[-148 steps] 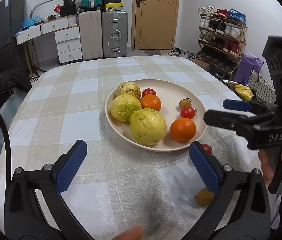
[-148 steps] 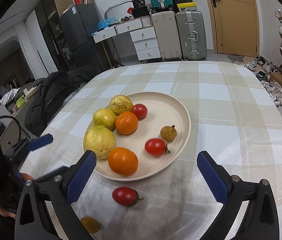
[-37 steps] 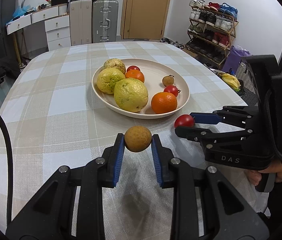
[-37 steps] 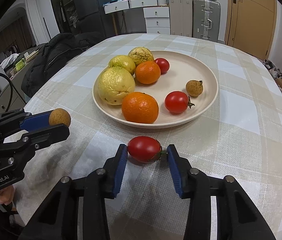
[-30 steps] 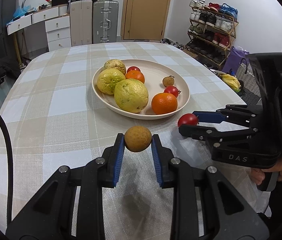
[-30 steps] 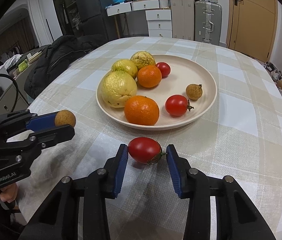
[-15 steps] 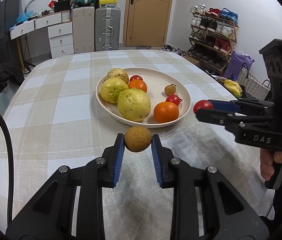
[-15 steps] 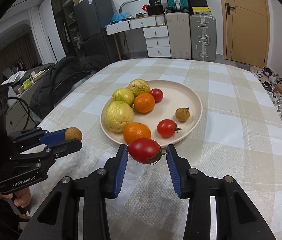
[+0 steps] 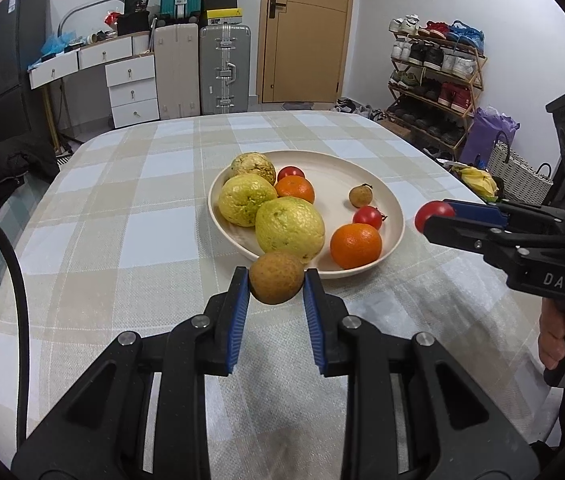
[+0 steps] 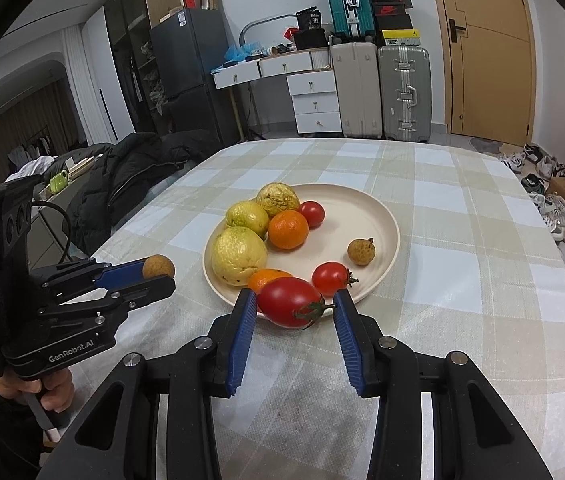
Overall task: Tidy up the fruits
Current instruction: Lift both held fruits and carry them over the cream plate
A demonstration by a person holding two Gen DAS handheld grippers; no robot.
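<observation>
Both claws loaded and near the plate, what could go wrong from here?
1. The red tomato sits between the right claw pads; a hard squeeze might split it.
2. The plate is crowded on its left; the round brown fruit in the left claw could roll off on release.

Small brown round longan [image 9: 277, 277] pinched between blue fingers [image 9: 238, 312], lifted clear of worktop, just before plate rim. Oval red tomato [image 10: 290, 302] with green stem held likewise, stem toward right pad. Beige round plate [image 9: 386, 196] on checked worktop holds three yellow-green citrus, two oranges, two small red tomatoes, one longan with stem, mostly on plate's left half.
</observation>
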